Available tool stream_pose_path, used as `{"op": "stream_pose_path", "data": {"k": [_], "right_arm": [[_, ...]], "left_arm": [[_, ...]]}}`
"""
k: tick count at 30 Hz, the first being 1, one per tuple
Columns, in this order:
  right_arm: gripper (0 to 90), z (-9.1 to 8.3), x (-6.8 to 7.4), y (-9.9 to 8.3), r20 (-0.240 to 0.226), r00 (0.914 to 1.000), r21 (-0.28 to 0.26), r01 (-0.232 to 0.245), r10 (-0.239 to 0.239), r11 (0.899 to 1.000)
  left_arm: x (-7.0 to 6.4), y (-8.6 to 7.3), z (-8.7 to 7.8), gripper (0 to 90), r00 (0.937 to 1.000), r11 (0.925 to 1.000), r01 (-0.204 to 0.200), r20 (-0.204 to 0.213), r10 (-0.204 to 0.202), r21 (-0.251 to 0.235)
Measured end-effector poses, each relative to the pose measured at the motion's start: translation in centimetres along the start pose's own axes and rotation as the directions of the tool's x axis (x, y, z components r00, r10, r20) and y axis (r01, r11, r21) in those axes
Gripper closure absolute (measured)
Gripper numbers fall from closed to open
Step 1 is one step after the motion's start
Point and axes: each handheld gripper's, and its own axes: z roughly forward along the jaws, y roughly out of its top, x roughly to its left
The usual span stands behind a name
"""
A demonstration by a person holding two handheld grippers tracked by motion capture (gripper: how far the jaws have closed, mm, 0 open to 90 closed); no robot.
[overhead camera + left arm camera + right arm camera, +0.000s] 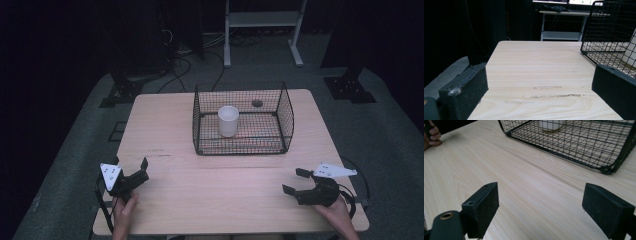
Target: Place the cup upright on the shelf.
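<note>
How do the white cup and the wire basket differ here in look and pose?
The white cup is solid, pale and small; the wire basket is open black mesh and much wider. The cup stands upright inside the basket, while the basket sits directly on the wooden table. Shared: both are open at the top, and both lie beyond the left hand-held gripper and right hand-held gripper, untouched.

A wire basket [243, 120] stands on the worktop [165, 130] in the upper middle of the frame, with a cup [228, 120] upright inside it, left of its centre. The left claw [131, 168] sits at the lower left of the worktop and the right claw [294, 181] at the lower right, both well apart from the basket, with bare worktop between them.
</note>
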Motion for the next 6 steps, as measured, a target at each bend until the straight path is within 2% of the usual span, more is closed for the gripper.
{"op": "stream_pose_path", "data": {"k": [2,4,6], "right_arm": [[13.3,0.0,0.1,-0.6,-0.003,0.9998,-0.021,-0.021,0.021,1.0],[13.3,-0.2,0.5,-1.1,0.007,0.9999,-0.008,-0.009,0.009,1.0],[13.3,-0.5,0.5,-1.6,-0.004,0.9993,-0.034,-0.036,0.036,0.999]], "left_arm": [[0.0,0.0,0.0,0.0,1.0,1.0,0.0,-0.001,0.0,0.0],[0.0,0.0,0.0,0.0,1.0,1.0,0.003,-0.001,-0.003,0.001],[0.0,0.0,0.0,0.0,1.0,1.0,0.004,-0.002,-0.004,0.001]]}}
